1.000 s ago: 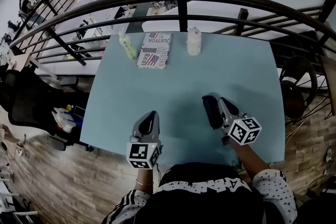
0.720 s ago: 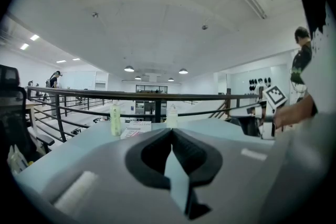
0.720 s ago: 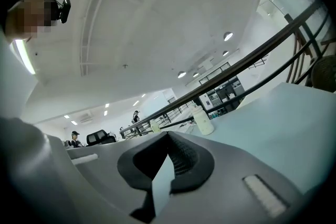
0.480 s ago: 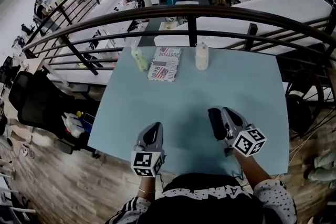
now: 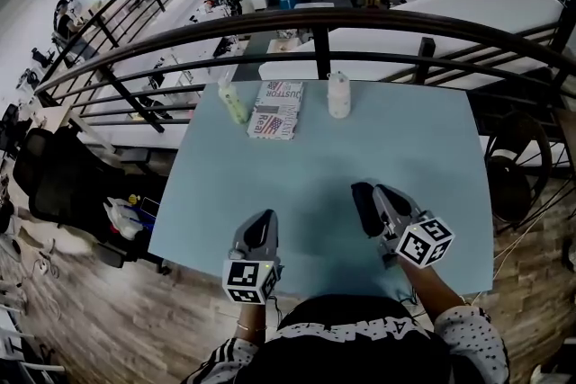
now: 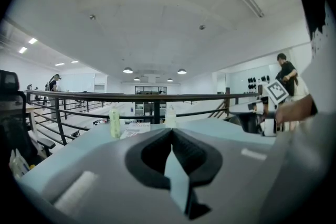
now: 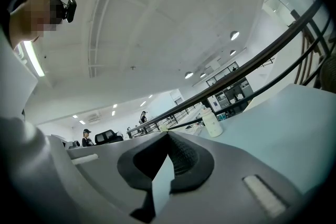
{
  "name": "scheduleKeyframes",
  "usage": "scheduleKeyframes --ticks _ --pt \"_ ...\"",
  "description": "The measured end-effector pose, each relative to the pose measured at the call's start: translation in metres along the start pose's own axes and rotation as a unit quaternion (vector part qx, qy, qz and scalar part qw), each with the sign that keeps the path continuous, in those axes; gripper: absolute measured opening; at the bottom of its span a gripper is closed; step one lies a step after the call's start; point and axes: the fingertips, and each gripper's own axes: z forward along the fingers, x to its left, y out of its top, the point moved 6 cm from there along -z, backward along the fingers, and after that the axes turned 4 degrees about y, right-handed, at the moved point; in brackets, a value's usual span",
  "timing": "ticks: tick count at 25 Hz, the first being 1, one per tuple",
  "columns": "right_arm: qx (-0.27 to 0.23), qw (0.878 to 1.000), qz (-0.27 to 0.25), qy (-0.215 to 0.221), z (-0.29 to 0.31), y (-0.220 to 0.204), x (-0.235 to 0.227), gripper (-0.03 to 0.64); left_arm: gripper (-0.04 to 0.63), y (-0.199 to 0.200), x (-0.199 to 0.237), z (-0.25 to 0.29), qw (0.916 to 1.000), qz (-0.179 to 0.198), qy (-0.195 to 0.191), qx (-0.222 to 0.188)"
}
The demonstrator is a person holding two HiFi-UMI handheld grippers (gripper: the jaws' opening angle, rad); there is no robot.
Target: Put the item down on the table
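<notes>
Items: green bottle point(image 5: 233, 102), flag-printed packet point(image 5: 275, 110) and white bottle point(image 5: 338, 94) sit on the table point(image 5: 405, 148), well apart from both grippers.
Left gripper point(image 5: 261, 217): jaws pressed together, empty, at the table's 7 o'clock.
Right gripper point(image 5: 365, 190): jaws pressed together, empty, at 5 o'clock.
Row: along the 12 o'clock edge, packet between the bottles.
Railing point(image 5: 315, 18): just beyond that edge.
</notes>
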Motion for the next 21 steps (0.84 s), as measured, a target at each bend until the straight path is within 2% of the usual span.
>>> scheduleKeyframes --ticks 21 --pt "0.001 1.000 0.005 -0.001 -0.0070 0.0032 -0.0024 -0.002 0.000 0.0022 -0.0077 0.0023 1.0000 0.001 -0.005 0.001"
